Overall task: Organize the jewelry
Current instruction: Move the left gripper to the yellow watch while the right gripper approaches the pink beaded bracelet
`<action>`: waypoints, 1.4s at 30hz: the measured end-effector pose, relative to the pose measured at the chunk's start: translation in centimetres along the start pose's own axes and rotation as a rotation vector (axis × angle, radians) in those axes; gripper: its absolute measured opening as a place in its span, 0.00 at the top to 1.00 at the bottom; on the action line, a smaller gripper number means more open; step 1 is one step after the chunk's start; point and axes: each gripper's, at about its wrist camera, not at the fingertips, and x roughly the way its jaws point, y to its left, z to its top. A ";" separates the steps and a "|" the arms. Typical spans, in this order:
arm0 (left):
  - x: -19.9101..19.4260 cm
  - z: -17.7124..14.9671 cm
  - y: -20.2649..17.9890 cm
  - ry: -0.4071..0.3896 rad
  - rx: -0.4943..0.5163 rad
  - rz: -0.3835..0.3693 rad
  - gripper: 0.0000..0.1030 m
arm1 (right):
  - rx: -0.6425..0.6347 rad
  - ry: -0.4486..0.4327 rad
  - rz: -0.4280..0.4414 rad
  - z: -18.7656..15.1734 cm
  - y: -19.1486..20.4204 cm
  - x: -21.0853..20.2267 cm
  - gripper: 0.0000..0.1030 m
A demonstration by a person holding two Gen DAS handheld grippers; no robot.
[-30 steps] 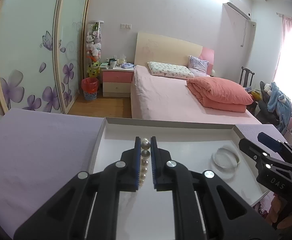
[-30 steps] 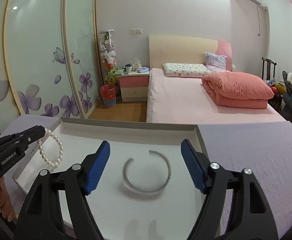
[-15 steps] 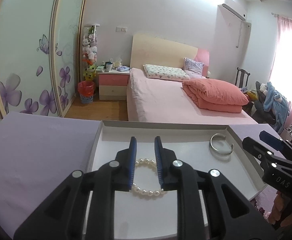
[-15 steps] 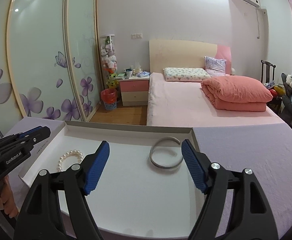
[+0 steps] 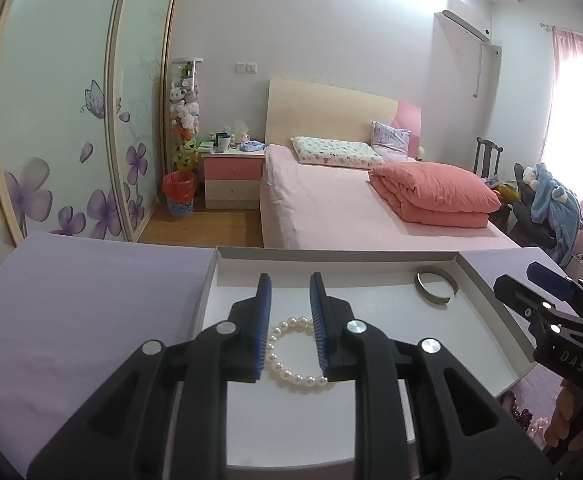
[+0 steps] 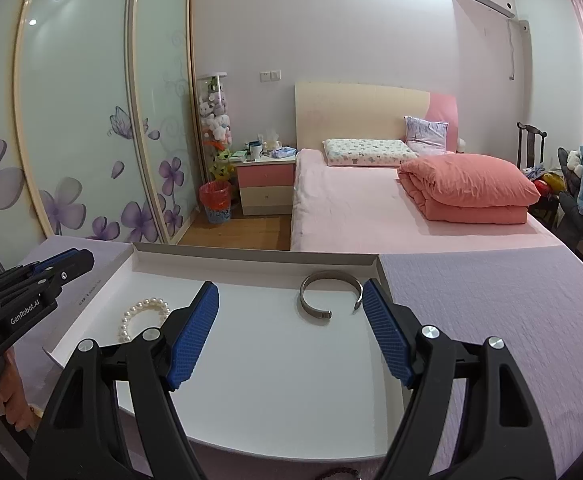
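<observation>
A pearl bracelet (image 5: 291,354) lies flat in the white tray (image 5: 371,270) at its left side; it also shows in the right wrist view (image 6: 141,316). My left gripper (image 5: 290,292) is open and empty, raised above the bracelet. A silver open cuff bangle (image 5: 435,290) lies in the tray's far right corner, also in the right wrist view (image 6: 329,296). My right gripper (image 6: 291,300) is wide open and empty, held above the tray near the bangle. The tray's rim shows in the right wrist view (image 6: 251,260).
The tray sits on a lilac quilted cloth (image 6: 491,320), also in the left wrist view (image 5: 91,300). A dark beaded item (image 6: 339,473) shows at the tray's near edge. A pink bed (image 6: 371,208), a nightstand and wardrobe doors stand beyond.
My left gripper opened and let go of the pearl bracelet, which now lies flat in the tray. Both grippers pulled back and up from the tray.
</observation>
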 end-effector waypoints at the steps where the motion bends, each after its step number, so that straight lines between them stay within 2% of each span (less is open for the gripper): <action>1: -0.1 0.0 -0.1 -0.001 -0.001 0.000 0.78 | 0.000 -0.001 0.000 0.0 0.0 -0.1 0.28; 14: -2.2 0.0 0.3 -0.025 -0.009 0.001 0.77 | 0.003 -0.017 -0.004 0.0 -0.1 -2.0 0.28; 22: -6.8 -1.4 0.9 -0.057 -0.019 -0.002 0.68 | 0.009 -0.045 0.007 -0.9 -0.3 -6.2 0.28; 35: -18.1 -7.8 1.6 -0.131 -0.003 0.022 0.54 | 0.017 -0.046 -0.021 -7.1 -1.7 -15.3 0.24; 42: -20.2 -11.3 2.4 -0.107 0.002 0.052 0.52 | 0.075 0.073 -0.052 -11.2 -3.7 -15.7 0.24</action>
